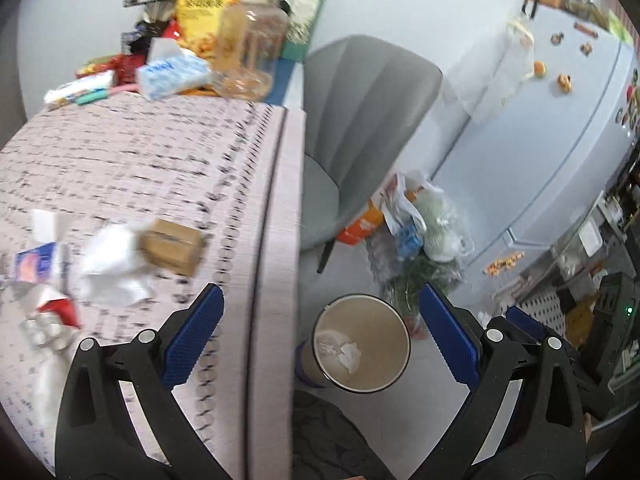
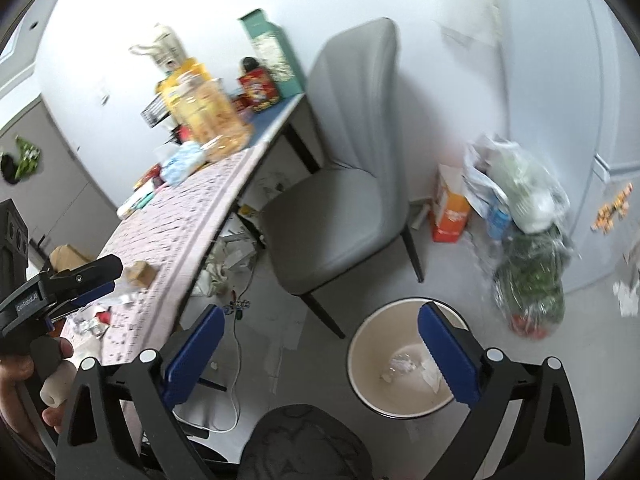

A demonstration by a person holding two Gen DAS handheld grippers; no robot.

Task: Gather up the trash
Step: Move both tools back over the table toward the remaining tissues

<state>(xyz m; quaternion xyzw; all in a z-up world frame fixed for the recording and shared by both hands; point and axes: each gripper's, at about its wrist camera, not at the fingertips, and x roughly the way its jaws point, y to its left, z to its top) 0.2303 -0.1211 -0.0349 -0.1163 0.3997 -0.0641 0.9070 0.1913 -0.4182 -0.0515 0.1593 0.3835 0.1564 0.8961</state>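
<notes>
A long table covered with a pale pink patterned cloth (image 1: pixel 152 168) runs along a white wall, its far end crowded with a yellow snack bag (image 1: pixel 208 4), a clear plastic jug (image 1: pixel 250 44) and a blue-and-white tissue pack (image 1: pixel 172 76). On the near cloth lie crumpled white paper (image 1: pixel 114 264), a small brown cardboard box (image 1: pixel 172 246) and a red-and-white carton scrap (image 1: pixel 60 308). A grey upholstered chair (image 2: pixel 340 184) stands beside the table on a light grey floor, with plastic bags of greens (image 2: pixel 528 248) near a white refrigerator (image 1: pixel 560 128). The round cream waste bin (image 2: pixel 360 364) sits on the floor below the table edge, crumpled paper inside. The left gripper (image 1: pixel 320 340) and right gripper (image 2: pixel 320 352) both stand wide and empty.
</notes>
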